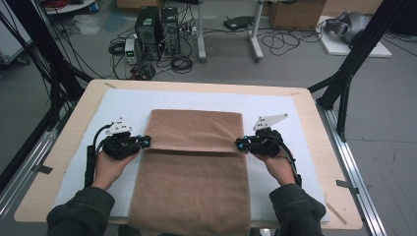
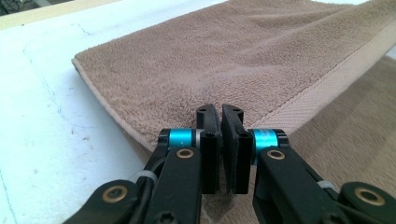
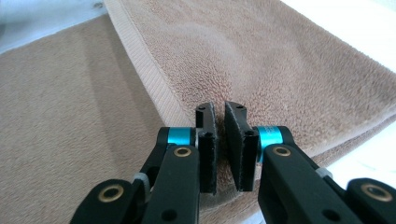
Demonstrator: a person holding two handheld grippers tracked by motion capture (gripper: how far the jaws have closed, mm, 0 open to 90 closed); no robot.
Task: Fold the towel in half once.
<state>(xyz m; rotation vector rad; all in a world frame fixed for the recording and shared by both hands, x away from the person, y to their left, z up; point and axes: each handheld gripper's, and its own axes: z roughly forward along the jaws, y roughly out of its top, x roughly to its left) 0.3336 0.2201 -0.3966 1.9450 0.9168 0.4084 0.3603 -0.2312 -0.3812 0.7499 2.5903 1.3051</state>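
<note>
A brown terry towel (image 1: 194,162) lies lengthwise down the middle of the table, its far part folded back toward the near side so that a doubled layer covers the far half; the near end hangs over the near table edge. The hemmed end band (image 2: 327,88) of the folded layer runs across the towel from left to right, level with both grippers. The left gripper (image 1: 146,142) sits at the towel's left side, at the left end of that hem; in the left gripper view its jaws stand almost fully closed, pinching the edge of the folded layer between the pads. The right gripper (image 1: 239,144) sits at the right end of the same hem; in the right gripper view its jaws are likewise nearly closed, with the towel edge clamped between them. Each gripper is held in a hand, the left hand (image 1: 109,166) and the right hand (image 1: 279,166), with dark green sleeves entering from the near edge. The towel rests on a white mat (image 1: 123,105) that covers most of a light wooden tabletop (image 1: 74,128). Beyond the far edge, on a grey floor, stand two black computer towers (image 1: 157,32) amid loose cables (image 1: 182,61), a white desk leg frame (image 1: 253,34) and cardboard boxes (image 1: 295,14). Black frame struts (image 1: 354,59) flank the table. No legible writing is visible.
</note>
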